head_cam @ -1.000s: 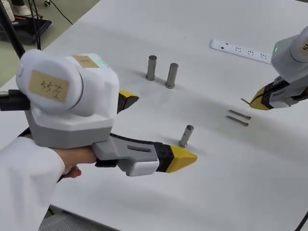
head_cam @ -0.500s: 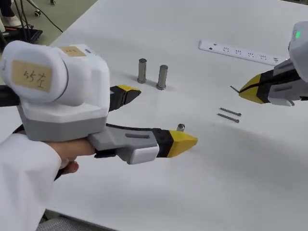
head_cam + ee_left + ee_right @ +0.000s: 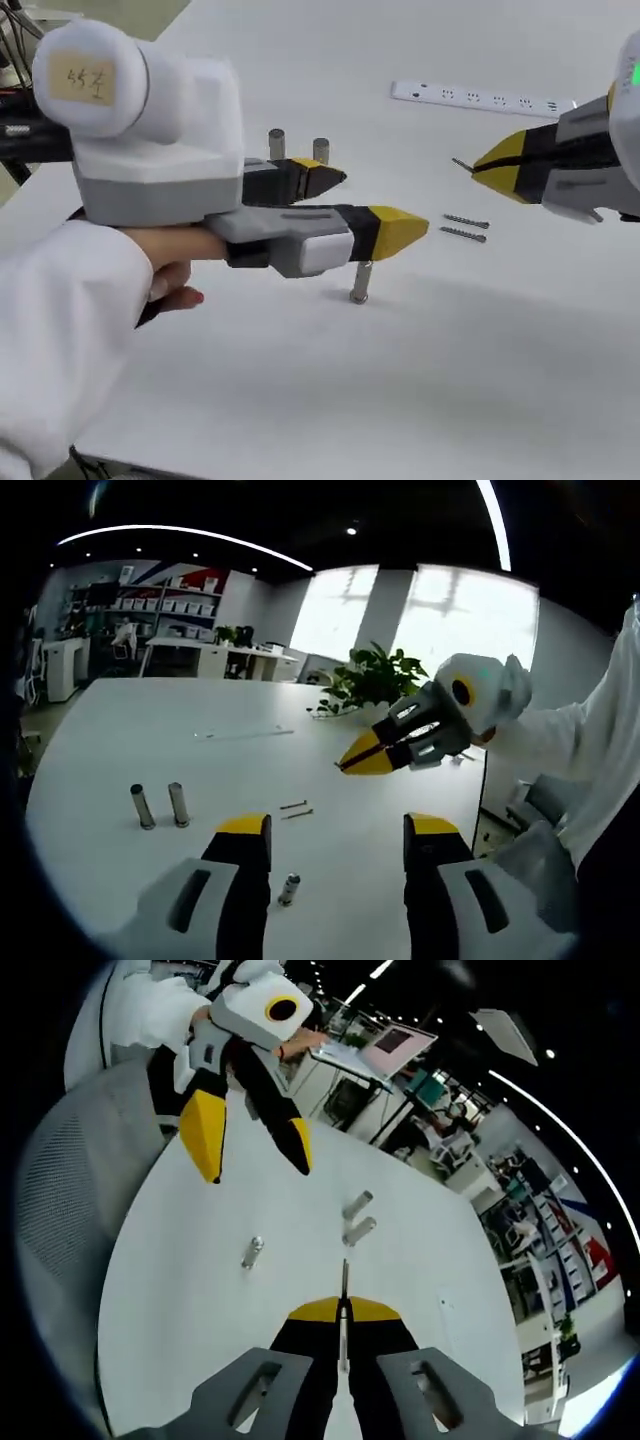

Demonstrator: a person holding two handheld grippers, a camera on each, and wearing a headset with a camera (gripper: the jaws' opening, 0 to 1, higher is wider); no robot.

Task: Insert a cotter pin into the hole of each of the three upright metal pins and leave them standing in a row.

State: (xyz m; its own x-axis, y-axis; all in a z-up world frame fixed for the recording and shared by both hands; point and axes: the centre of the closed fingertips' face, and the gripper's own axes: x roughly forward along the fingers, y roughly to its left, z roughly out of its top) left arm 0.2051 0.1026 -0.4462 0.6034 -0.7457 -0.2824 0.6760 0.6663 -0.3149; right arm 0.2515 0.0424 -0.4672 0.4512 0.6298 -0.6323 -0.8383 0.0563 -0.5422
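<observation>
Three grey metal pins stand on the white table: two side by side at the back (image 3: 277, 143) (image 3: 321, 150) and a nearer one (image 3: 359, 283), whose top is hidden behind a jaw of my left gripper (image 3: 365, 205). That gripper is open, held above the near pin with nothing between its jaws. In the left gripper view the near pin (image 3: 289, 888) lies low between the jaws. My right gripper (image 3: 480, 163) hovers to the right, shut on a thin cotter pin (image 3: 461, 165) that sticks out of its tip (image 3: 344, 1290). Two more cotter pins (image 3: 465, 228) lie on the table.
A white power strip (image 3: 480, 100) lies along the far side of the table (image 3: 400, 400). A hand in a white sleeve (image 3: 60, 330) holds the left gripper. Desks, shelves and a potted plant (image 3: 375, 680) stand beyond the table.
The left gripper has risen and gone forward from beside the near pin to above it. The right gripper has lifted and come leftward with its cotter pin. The head camera has shifted.
</observation>
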